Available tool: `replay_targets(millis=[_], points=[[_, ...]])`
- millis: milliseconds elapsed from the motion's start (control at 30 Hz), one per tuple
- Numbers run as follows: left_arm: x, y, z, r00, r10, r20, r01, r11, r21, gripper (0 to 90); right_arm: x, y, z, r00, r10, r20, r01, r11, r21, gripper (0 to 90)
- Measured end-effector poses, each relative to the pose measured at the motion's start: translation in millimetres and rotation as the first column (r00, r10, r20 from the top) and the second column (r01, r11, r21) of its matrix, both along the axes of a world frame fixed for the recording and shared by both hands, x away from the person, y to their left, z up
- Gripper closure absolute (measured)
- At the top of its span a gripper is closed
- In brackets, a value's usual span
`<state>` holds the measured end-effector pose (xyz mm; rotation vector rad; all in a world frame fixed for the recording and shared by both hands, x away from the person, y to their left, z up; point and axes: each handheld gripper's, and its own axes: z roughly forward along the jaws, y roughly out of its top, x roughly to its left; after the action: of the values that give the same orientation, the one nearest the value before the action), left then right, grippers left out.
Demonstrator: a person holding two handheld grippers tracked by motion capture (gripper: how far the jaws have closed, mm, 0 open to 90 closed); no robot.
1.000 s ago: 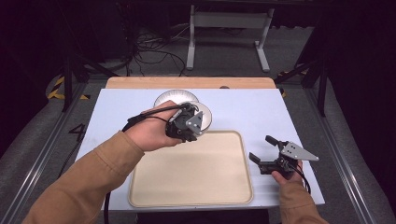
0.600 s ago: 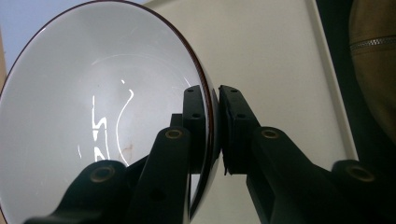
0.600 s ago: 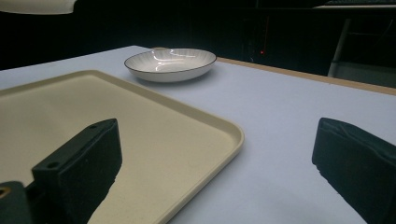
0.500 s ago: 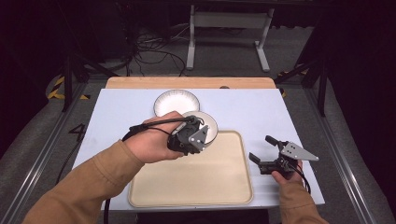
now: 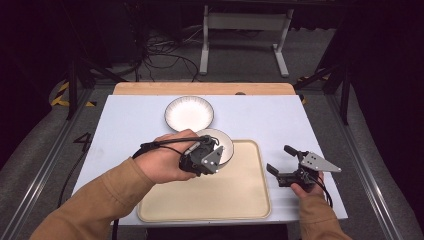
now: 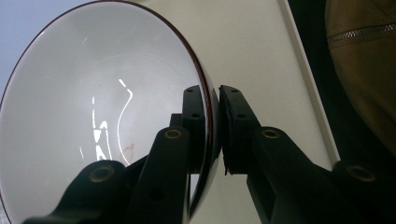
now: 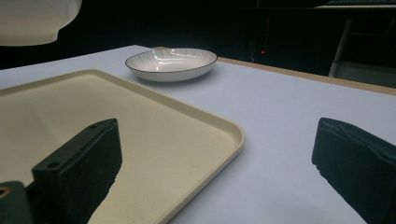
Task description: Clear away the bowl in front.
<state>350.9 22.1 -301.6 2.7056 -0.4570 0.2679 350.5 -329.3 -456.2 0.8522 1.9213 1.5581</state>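
Centrally, desk [image 5: 125,125] carries cream tray [image 5: 225,200]. Second bowl [image 5: 189,113] upper centre, on desk. Held bowl [image 5: 222,145] over tray's upper-left corner, seemingly lifted. Left claw [image 5: 212,152] clenched on its rim. Right claw [image 5: 280,161] released, lower right.

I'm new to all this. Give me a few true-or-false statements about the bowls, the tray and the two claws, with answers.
1. The left claw pinches the rim of a bowl. True.
2. The right claw holds a bowl. False: it is open and empty, beside the tray.
3. A second bowl sits on the table beyond the tray. True.
4. The tray is piled with dishes. False: nothing rests on it, and the held bowl hangs over its far left corner.
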Motion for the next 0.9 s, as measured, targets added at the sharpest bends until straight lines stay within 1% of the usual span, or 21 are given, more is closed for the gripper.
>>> replay_targets(millis=[33,67,133,167,200,233,300,333,367,400,467,533,567,600,633,667,700,767,900], points=[[-0.7,0.4,-2.1,1.0,0.007,-0.005,-0.007,1.0,-0.003,81.8,0.0,0.0,0.0,1.0,0.0,0.0,0.0,1.0,0.0,2.2],[-0.4,0.2,-4.0,1.0,0.0,-0.009,0.0,1.0,0.0,81.9,0.0,0.0,0.0,1.0,0.0,0.0,0.0,1.0,0.0,2.2],[-0.9,-0.1,-11.6,0.9998,0.004,-0.022,-0.004,1.0,0.003,81.8,0.0,0.1,0.0,1.0,0.0,0.0,0.0,1.0,0.0,2.1],[-0.9,-0.1,-11.6,0.9998,0.004,-0.022,-0.004,1.0,0.003,81.8,0.1,0.1,0.0,1.0,0.0,0.001,0.0,1.0,-0.001,2.2],[-0.5,-0.6,-16.9,0.9994,-0.003,-0.034,0.003,1.0,0.007,81.8,0.1,0.1,0.0,1.0,0.0,0.001,0.0,1.0,-0.001,2.2],[-1.2,-0.4,-19.7,0.9993,0.006,-0.038,-0.006,1.0,0.006,81.8,0.1,0.1,0.0,1.0,0.0,0.001,0.0,1.0,-0.001,2.2],[-1.2,-0.9,-24.8,0.9993,0.002,-0.038,-0.001,0.9999,0.012,81.8,0.1,0.1,0.0,1.0,0.0,0.001,0.0,1.0,-0.001,2.2],[-1.2,-0.9,-24.8,0.9993,0.002,-0.038,-0.001,0.9999,0.012,81.8,0.1,0.1,0.0,1.0,0.0,0.001,0.0,1.0,-0.001,2.2],[-1.2,-1.0,-27.8,0.999,0.003,-0.046,-0.003,0.9999,0.011,81.8,0.1,0.0,0.0,1.0,0.001,0.0,-0.001,1.0,-0.001,2.2],[-1.3,-1.5,-33.9,0.9982,0.004,-0.06,-0.003,0.9999,0.015,81.8,0.2,0.0,0.0,1.0,0.001,0.0,-0.001,1.0,-0.001,2.2],[-0.9,-2.1,-36.6,0.9982,-0.002,-0.061,0.003,0.9998,0.019,81.8,0.1,0.0,0.0,1.0,0.001,0.0,-0.001,1.0,-0.001,2.2],[-1.3,-3.0,-44.2,0.9973,0.01,-0.073,-0.008,0.9995,0.029,81.7,0.2,0.1,0.0,1.0,0.001,0.0,-0.001,1.0,0.0,2.2],[-1.3,-3.0,-44.2,0.9973,0.01,-0.073,-0.008,0.9995,0.029,81.7,0.2,0.1,0.0,1.0,0.001,0.0,-0.001,1.0,0.0,2.2],[-0.1,-3.7,-48.1,0.9966,0.003,-0.082,0.0,0.9994,0.034,81.7,0.2,0.0,0.0,1.0,0.001,0.0,-0.001,1.0,0.0,2.2],[0.4,-3.9,-49.7,0.997,0.003,-0.077,0.0,0.9994,0.036,81.7,0.2,0.0,0.0,1.0,0.001,0.0,-0.001,1.0,0.0,2.2],[-0.1,-3.8,-52.3,0.9957,0.017,-0.092,-0.014,0.9994,0.03,81.7,0.2,0.1,0.0,1.0,0.001,0.001,-0.001,1.0,0.0,2.2],[-0.1,-3.8,-52.3,0.9957,0.017,-0.092,-0.014,0.9994,0.03,81.7,0.2,0.1,0.0,1.0,0.001,0.001,-0.001,1.0,0.0,2.2],[0.9,-4.3,-57.5,0.9953,0.014,-0.096,-0.009,0.9989,0.047,81.7,0.2,0.1,0.0,1.0,0.001,0.001,-0.001,1.0,0.0,2.2],[1.4,-3.8,-62.3,0.994,0.018,-0.108,-0.013,0.9989,0.045,81.7,0.2,0.1,0.0,1.0,0.001,0.0,-0.001,1.0,0.0,2.2]])
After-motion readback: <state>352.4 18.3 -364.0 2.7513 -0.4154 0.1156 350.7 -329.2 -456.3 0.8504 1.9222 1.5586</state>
